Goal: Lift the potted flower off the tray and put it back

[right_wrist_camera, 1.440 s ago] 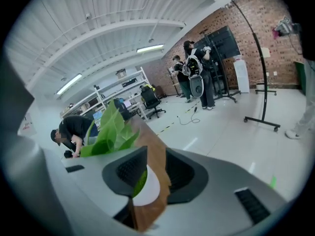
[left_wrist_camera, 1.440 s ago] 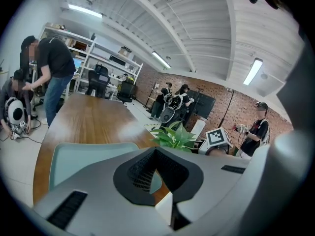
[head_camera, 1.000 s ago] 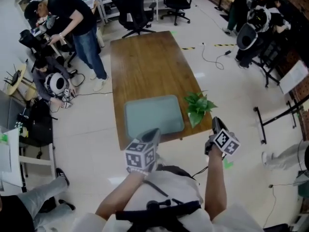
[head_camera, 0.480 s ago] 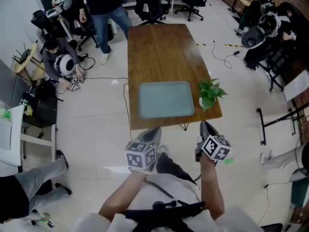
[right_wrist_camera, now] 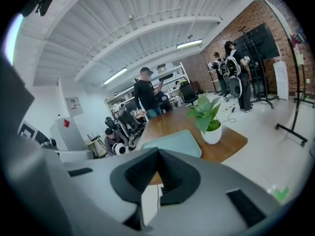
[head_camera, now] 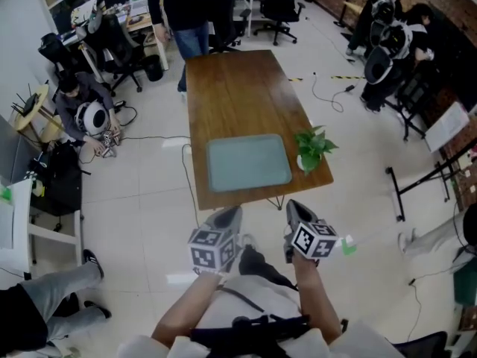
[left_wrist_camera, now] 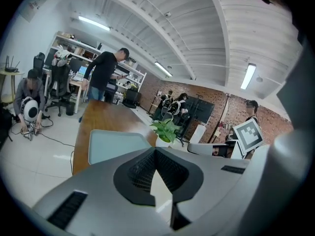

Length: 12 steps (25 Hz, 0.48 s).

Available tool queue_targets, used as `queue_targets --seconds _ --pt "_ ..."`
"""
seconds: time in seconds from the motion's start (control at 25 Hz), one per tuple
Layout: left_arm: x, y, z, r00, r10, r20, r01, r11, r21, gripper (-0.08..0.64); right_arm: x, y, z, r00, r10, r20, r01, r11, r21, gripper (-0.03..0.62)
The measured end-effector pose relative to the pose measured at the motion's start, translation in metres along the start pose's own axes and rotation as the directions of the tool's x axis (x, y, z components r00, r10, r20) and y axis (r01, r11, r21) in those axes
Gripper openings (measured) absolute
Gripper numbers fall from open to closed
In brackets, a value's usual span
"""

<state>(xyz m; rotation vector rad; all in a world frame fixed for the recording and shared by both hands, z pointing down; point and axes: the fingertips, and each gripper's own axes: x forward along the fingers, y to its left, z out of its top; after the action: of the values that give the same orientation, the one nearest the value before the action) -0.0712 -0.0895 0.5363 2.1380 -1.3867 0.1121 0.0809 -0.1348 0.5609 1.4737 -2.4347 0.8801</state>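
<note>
The potted flower (head_camera: pixel 313 149), green leaves in a white pot, stands upright on the wooden tabletop (head_camera: pixel 231 88) by its near right corner, just right of the grey-green tray (head_camera: pixel 248 162) and not on it. Both claws hang over the floor (head_camera: pixel 149 200), short of the tabletop's near edge and well apart from flower and tray. The left claw (head_camera: pixel 227 218) has its jaws together with nothing between them, and the right claw (head_camera: pixel 296 211) is likewise closed and empty.

shirt (head_camera: pixel 257 298): white | harness (head_camera: pixel 253 325): black straps | left gripper (head_camera: pixel 229 216), right gripper (head_camera: pixel 295 209): grey, black-and-white marker cubes (head_camera: pixel 211 249)
</note>
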Motion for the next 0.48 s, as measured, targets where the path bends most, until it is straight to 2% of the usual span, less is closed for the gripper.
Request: queue_targets --seconds 0.32,0.48 --pt "0.007 -0.003 0.005 1.0 -0.028 0.001 0.028 0.999 0.045 -0.003 0.002 0.002 0.01 1.0 0.005 0.028 -0.005 1.0 0.0 0.0" --pt "0.017 -0.003 0.005 0.999 -0.046 -0.023 0.047 0.998 0.036 -0.003 0.005 -0.003 0.017 0.999 0.004 0.046 -0.005 1.0 0.023 0.0"
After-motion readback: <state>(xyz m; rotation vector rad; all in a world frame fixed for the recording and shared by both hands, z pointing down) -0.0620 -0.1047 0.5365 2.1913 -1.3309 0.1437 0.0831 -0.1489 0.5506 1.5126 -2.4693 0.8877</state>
